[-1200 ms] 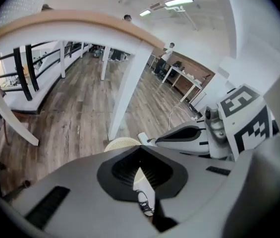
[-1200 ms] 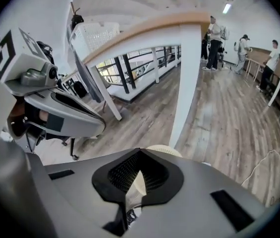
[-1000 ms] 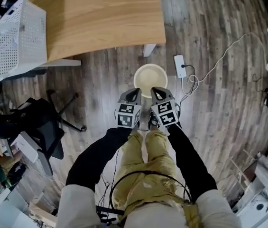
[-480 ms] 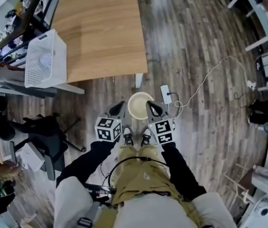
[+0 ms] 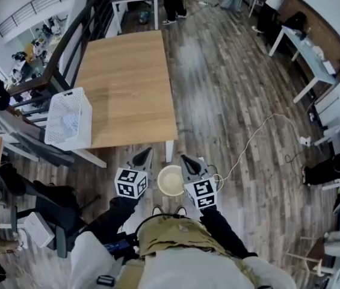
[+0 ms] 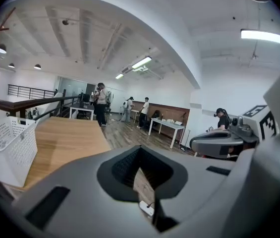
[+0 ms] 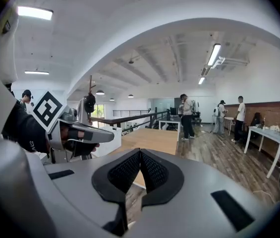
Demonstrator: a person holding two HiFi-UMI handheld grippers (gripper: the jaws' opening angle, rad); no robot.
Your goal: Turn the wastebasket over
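The wastebasket [image 5: 171,180] is a round cream bin standing on the wood floor with its open mouth up, just ahead of the person's shoes. It lies far below and between the two grippers in the head view. My left gripper [image 5: 144,155] is raised beside it on the left, shut and empty; its pads meet in the left gripper view [image 6: 140,151]. On the right, my right gripper [image 5: 185,159] is also shut with nothing held, its pads closed together [image 7: 140,152]. Neither gripper touches the bin. Each gripper view looks level across the room and misses the bin.
A wooden table [image 5: 127,89] stands just beyond the bin, with a white perforated basket [image 5: 68,118] at its left edge. A white cable [image 5: 251,140] runs over the floor to the right. A black office chair [image 5: 55,203] is at the left. People stand far off.
Both grippers have risen well above the floor and levelled out, staying shut. The head view has lifted too, so the bin looks smaller. The bin has not moved.
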